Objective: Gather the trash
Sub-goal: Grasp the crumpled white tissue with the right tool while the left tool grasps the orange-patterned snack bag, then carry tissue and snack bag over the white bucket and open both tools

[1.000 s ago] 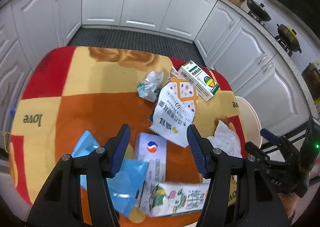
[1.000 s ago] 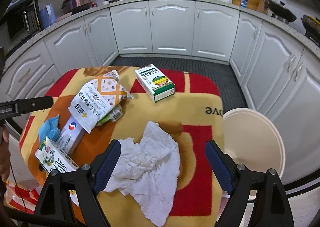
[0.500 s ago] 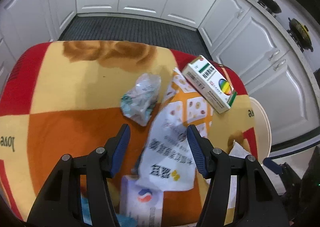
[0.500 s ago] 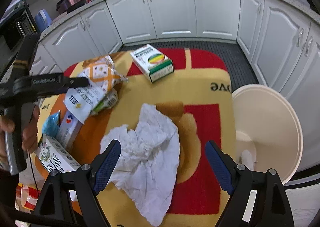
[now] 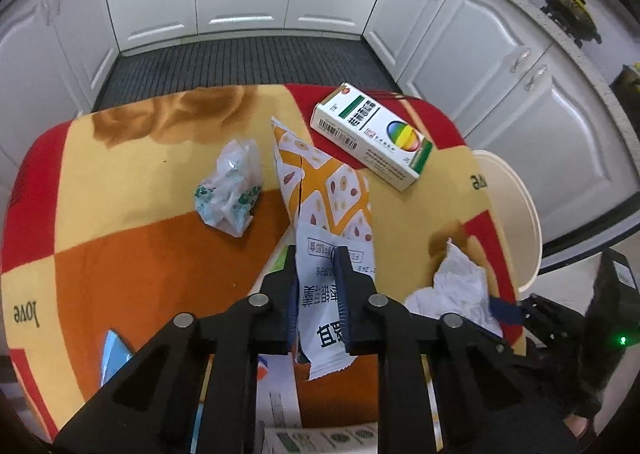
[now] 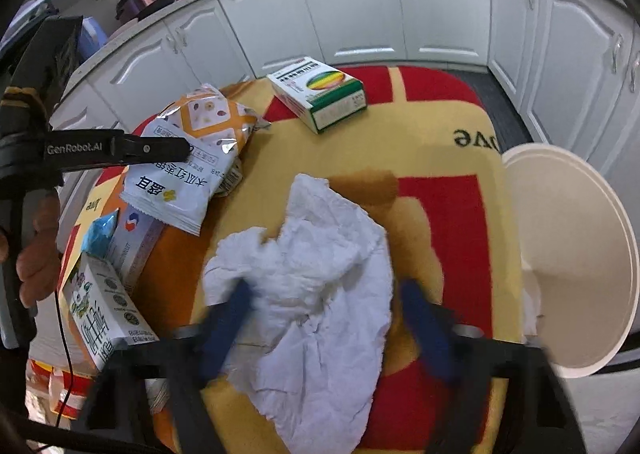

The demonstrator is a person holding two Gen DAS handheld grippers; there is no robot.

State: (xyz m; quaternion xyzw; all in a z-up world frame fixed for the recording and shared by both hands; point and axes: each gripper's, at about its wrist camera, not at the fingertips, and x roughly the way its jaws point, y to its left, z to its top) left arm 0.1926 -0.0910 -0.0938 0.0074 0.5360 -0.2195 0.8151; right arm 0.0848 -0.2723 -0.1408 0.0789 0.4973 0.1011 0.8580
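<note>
A: How does the left gripper (image 5: 318, 286) stand?

B: Its two fingers are drawn close together, pinching the white end of the snack bag (image 5: 326, 254) between the blue pads. A bare hand (image 6: 34, 250) grips its handle at the left edge of the right wrist view.

A: And the right gripper (image 6: 326, 318)?

B: Blurred. Its blue-padded fingers stand spread, one on each side of the crumpled tissue (image 6: 316, 294), low over it.

dim indoor light | fisheye edge warp | right view motion-blurred

The right gripper (image 6: 324, 318), jaws apart and blurred, straddles the crumpled tissue (image 6: 316, 286) beside the bin (image 6: 592, 254).
</note>
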